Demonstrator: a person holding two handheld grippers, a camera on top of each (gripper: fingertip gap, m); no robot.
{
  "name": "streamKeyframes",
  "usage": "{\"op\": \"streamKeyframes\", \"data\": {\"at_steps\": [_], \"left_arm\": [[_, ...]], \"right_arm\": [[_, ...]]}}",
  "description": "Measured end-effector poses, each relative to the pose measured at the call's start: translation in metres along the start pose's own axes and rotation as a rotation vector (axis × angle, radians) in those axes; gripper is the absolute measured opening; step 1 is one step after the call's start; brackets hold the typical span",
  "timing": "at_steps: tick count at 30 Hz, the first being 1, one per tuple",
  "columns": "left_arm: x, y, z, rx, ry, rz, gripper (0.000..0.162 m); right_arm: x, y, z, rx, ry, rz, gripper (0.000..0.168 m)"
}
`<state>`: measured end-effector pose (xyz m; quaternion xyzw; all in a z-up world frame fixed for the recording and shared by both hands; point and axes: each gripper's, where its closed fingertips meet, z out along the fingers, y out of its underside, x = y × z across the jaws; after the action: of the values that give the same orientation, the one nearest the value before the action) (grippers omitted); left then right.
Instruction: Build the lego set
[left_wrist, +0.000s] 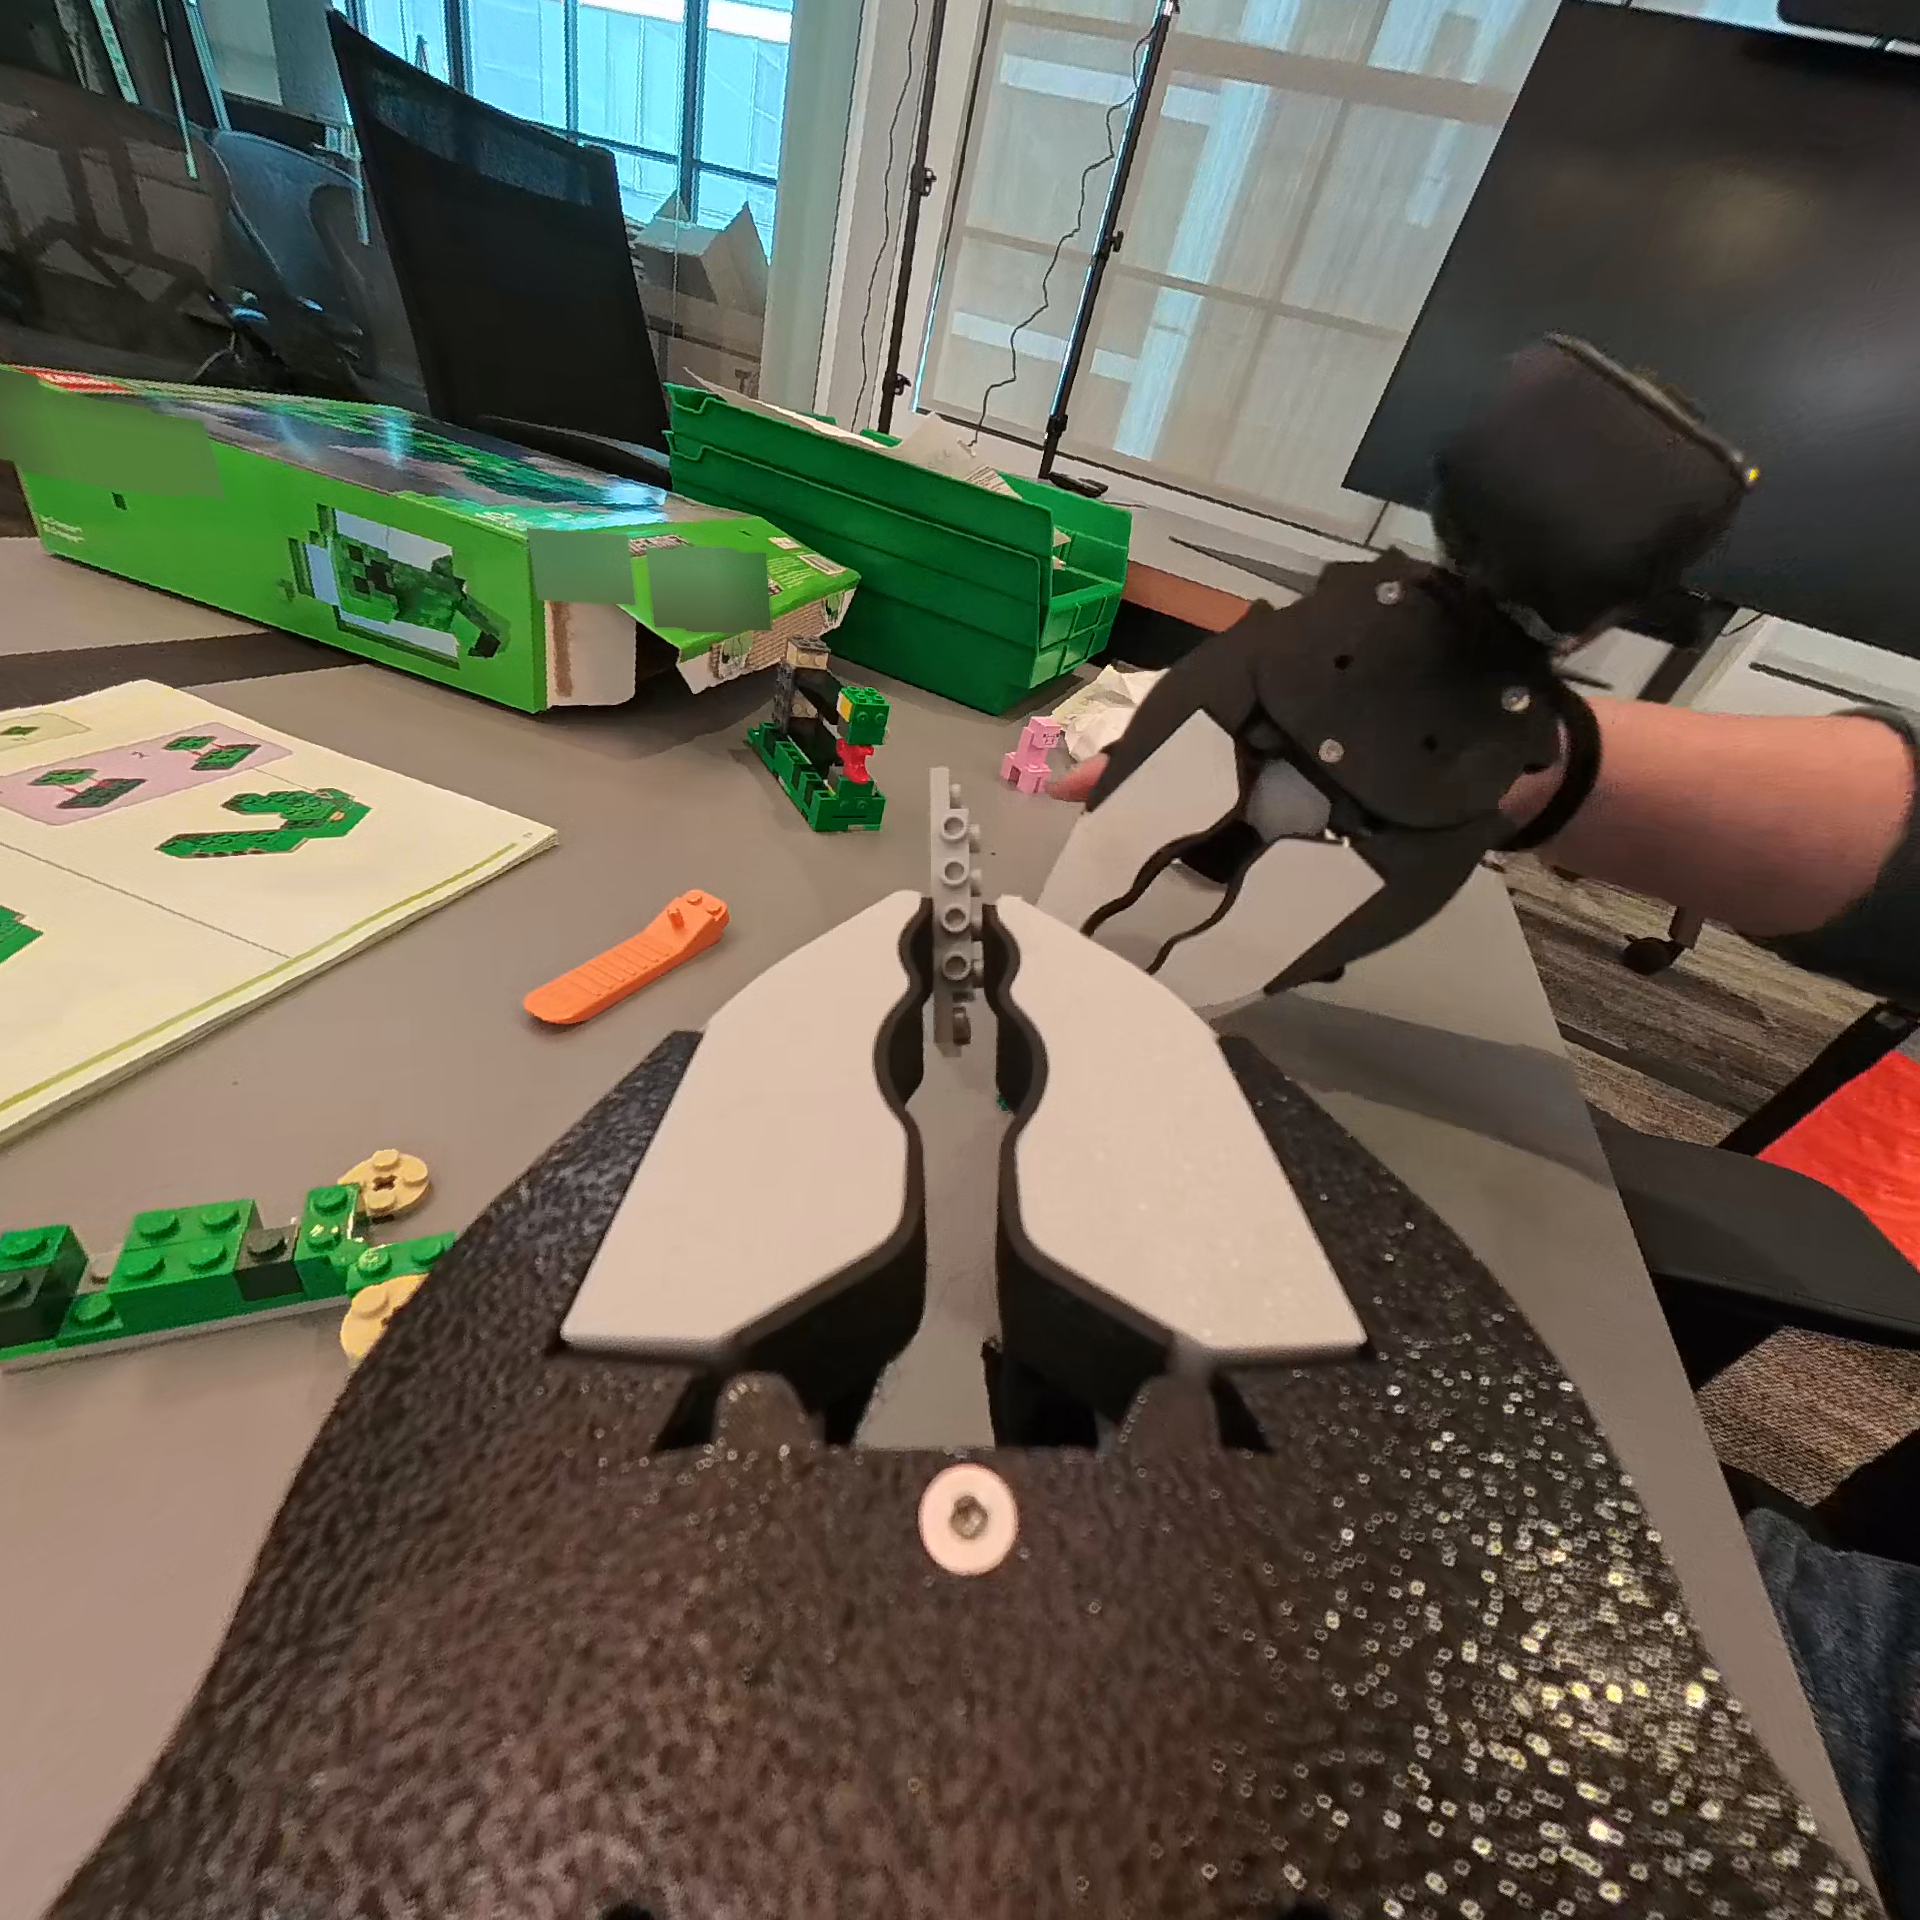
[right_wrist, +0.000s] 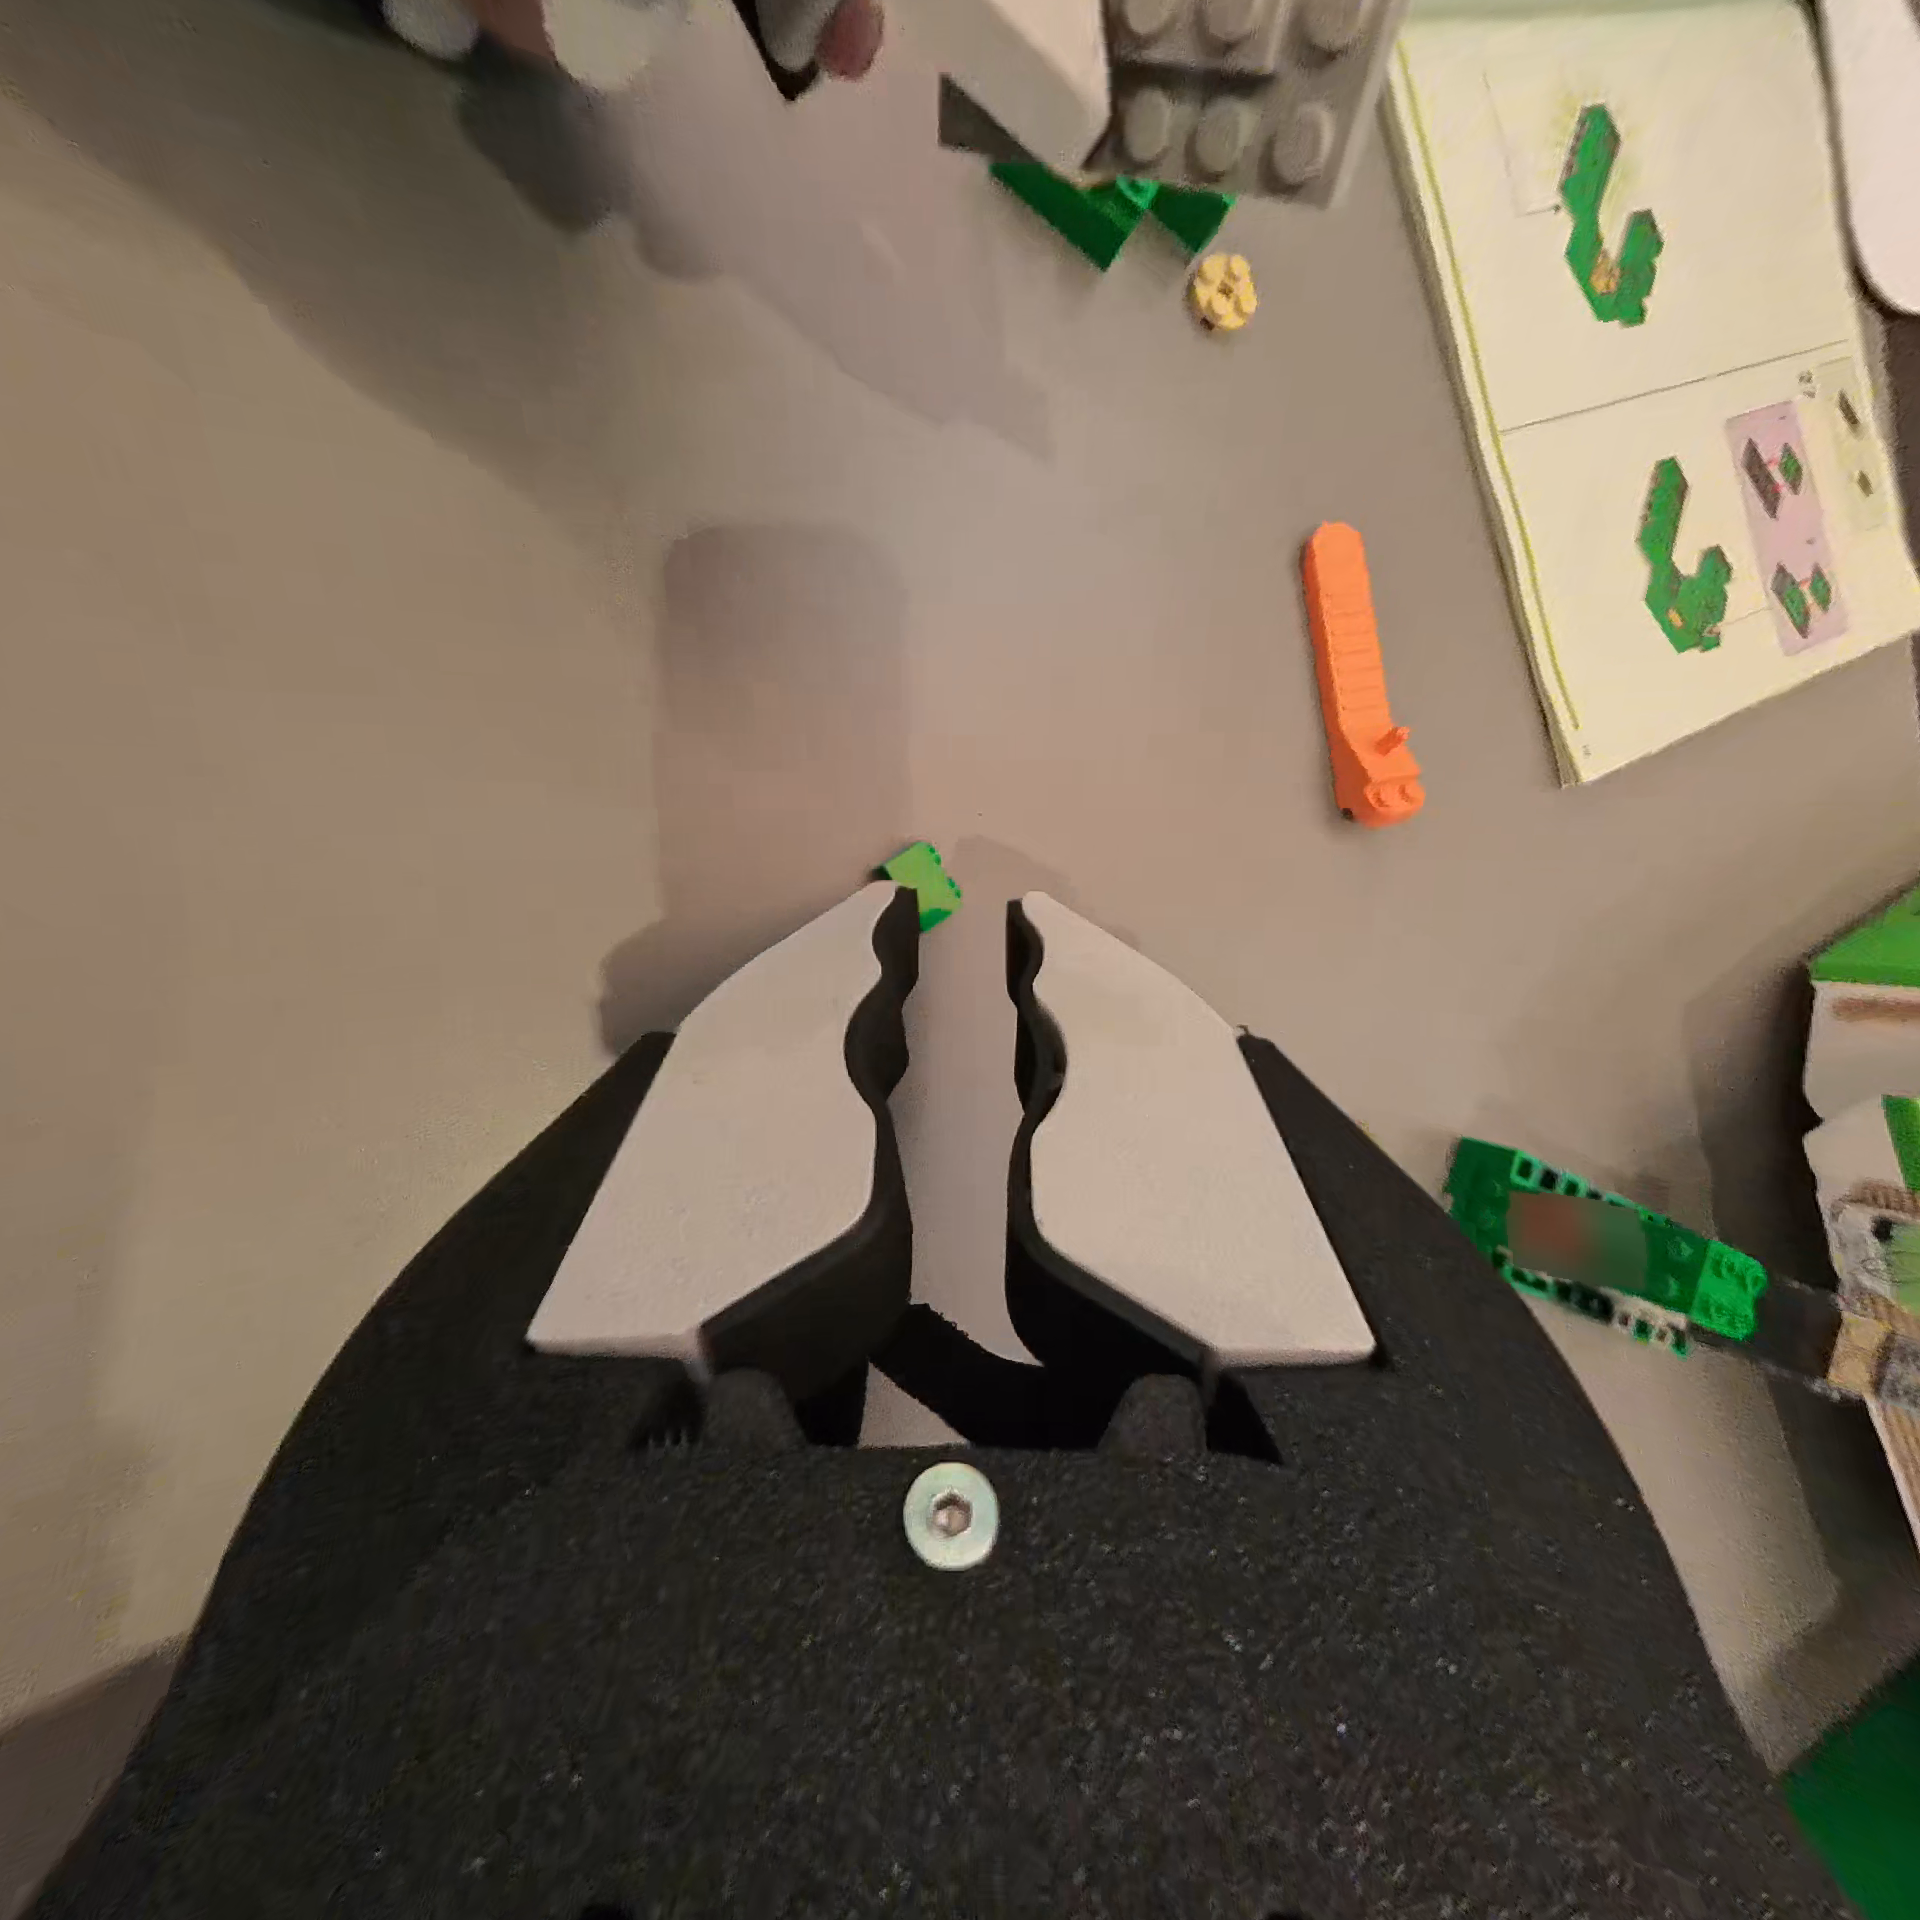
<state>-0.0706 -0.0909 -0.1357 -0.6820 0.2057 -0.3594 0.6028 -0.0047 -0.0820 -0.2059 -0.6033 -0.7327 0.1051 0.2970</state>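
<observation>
My left gripper (left_wrist: 956, 914) is shut on a grey studded plate (left_wrist: 954, 883), held upright on edge above the table; the plate also shows at the top of the right wrist view (right_wrist: 1226, 94). My right gripper (right_wrist: 956, 904) is open and points down at the grey table; it also shows in the left wrist view (left_wrist: 1195, 951). A small green brick (right_wrist: 920, 883) lies on the table beside its left fingertip, not gripped. A long green brick assembly (left_wrist: 187, 1268) with tan round pieces (left_wrist: 387, 1182) lies at the lower left.
An orange brick separator (left_wrist: 623, 961) lies mid-table beside the open instruction booklet (left_wrist: 208, 852). A green set box (left_wrist: 364, 540), stacked green bins (left_wrist: 914, 561), a small green build with a figure (left_wrist: 831, 748) and a pink pig (left_wrist: 1032, 753) stand farther back. The table edge runs at right. The left gripper's tips are roughly 10 cm from the right gripper's.
</observation>
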Motion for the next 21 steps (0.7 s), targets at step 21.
{"op": "streamKeyframes", "data": {"at_steps": [21], "left_arm": [[-0.010, -0.009, -0.005, 0.036, -0.015, -0.021, 0.007]], "right_arm": [[-0.007, 0.005, 0.019, -0.240, -0.723, -0.021, 0.020]]}}
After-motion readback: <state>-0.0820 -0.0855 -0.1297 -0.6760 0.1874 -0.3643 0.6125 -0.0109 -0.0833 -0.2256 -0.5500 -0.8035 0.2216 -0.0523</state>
